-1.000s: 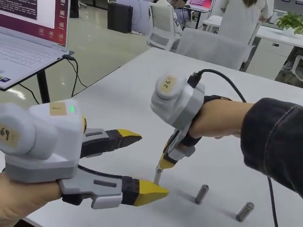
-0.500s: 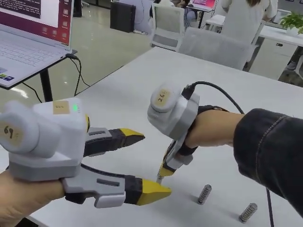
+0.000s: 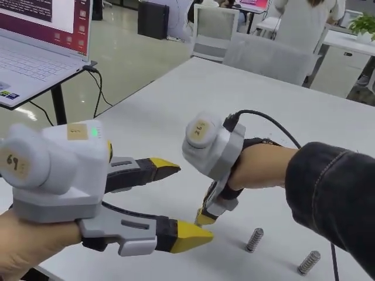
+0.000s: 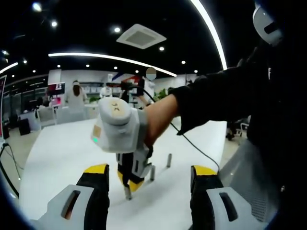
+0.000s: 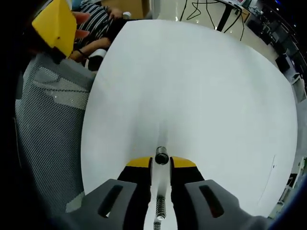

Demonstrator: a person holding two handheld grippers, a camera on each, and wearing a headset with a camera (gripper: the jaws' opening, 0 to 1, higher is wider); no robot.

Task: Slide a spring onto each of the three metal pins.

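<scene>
My right gripper [image 3: 204, 218] points straight down at the white table [image 3: 170, 99], its yellow tips close to the surface. In the right gripper view its jaws [image 5: 161, 163] are shut on a spring [image 5: 160, 207], with a round metal end [image 5: 161, 155] showing at the tips. The left gripper view shows a short metal pin [image 4: 127, 192] under the right gripper [image 4: 129, 184]. Two more upright pins wearing springs [image 3: 254, 240] [image 3: 309, 262] stand to its right. My left gripper [image 3: 184, 203] hovers open beside it, holding nothing, its own jaws [image 4: 151, 171] spread wide.
An open laptop [image 3: 35, 52] sits on a stand at the upper left. Grey chairs [image 3: 263, 55] stand beyond the table's far edge. The right gripper's black cable [image 3: 275, 120] arcs over the person's sleeve [image 3: 334, 199]. The table's near edge runs just under my left gripper.
The right gripper has sunk toward the table with the spring, and the bare pin seen under its tips earlier is now covered in the head view. The left gripper has stayed open.
</scene>
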